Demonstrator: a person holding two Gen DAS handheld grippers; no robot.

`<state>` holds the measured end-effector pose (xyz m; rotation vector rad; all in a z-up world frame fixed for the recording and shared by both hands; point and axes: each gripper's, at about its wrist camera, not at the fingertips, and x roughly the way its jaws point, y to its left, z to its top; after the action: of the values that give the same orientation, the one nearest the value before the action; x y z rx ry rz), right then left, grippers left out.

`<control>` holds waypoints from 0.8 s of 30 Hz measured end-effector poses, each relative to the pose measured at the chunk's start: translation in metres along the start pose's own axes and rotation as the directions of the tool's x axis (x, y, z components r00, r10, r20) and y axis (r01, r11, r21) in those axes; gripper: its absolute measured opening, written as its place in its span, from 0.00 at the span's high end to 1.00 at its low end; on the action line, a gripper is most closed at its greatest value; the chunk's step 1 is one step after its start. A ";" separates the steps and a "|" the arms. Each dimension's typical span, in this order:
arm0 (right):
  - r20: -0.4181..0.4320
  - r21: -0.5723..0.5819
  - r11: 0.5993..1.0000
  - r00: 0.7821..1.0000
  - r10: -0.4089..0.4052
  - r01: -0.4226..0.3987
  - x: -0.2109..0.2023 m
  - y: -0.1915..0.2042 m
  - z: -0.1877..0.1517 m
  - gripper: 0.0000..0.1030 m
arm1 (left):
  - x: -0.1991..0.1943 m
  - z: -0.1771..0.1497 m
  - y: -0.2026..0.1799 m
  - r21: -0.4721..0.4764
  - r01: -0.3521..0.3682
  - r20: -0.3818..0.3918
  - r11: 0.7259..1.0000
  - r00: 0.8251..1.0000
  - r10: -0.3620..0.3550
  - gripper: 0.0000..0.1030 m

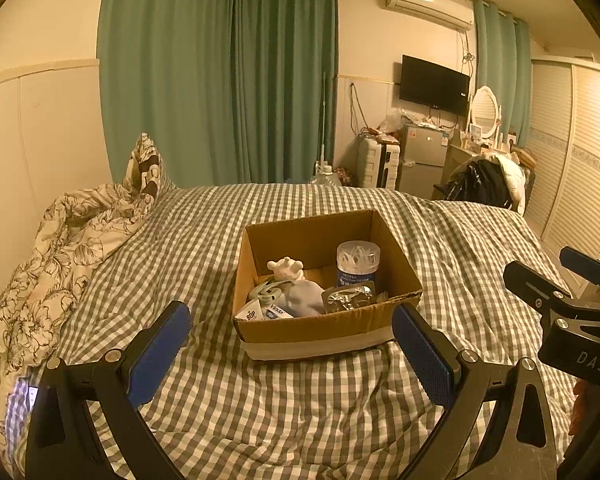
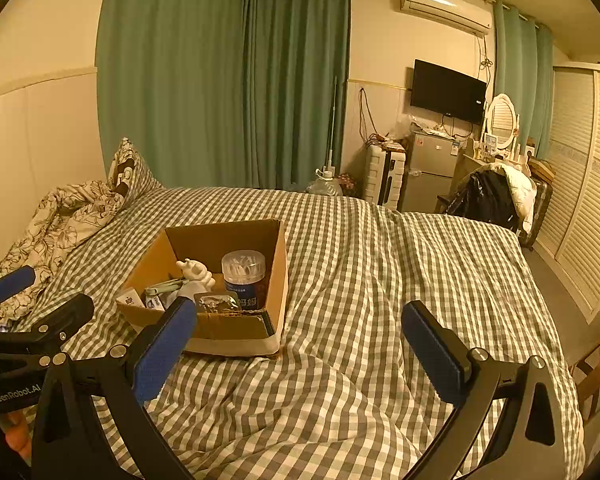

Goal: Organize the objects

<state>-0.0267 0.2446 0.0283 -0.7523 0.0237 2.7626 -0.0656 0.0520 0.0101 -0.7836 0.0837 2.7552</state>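
Both claws gape wide and empty: left claw just short of the box, right claw off its right side. Box sits mid-bed, jar at its back. Probably best to reach in from above, avoiding the cardboard rim.

Bedcover grey-white gingham; box brown cardboard, white band; curtain teal; quilt cream floral.
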 end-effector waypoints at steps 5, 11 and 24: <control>-0.004 0.002 1.000 1.000 -0.001 0.001 0.000 0.000 -0.001 0.00 | 0.000 -0.001 0.000 -0.001 -0.003 -0.002 1.000 1.000 0.003 0.00; -0.004 0.002 1.000 1.000 0.000 0.000 0.000 0.000 -0.001 0.00 | 0.000 0.000 0.001 0.000 -0.003 -0.003 1.000 1.000 0.003 0.00; -0.012 -0.003 1.000 1.000 0.003 -0.003 0.003 0.002 -0.003 0.00 | 0.001 0.000 0.003 -0.013 -0.002 -0.005 1.000 1.000 0.002 0.00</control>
<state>-0.0286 0.2429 0.0236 -0.7706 0.0230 2.7613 -0.0671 0.0495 0.0100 -0.7945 0.0681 2.7578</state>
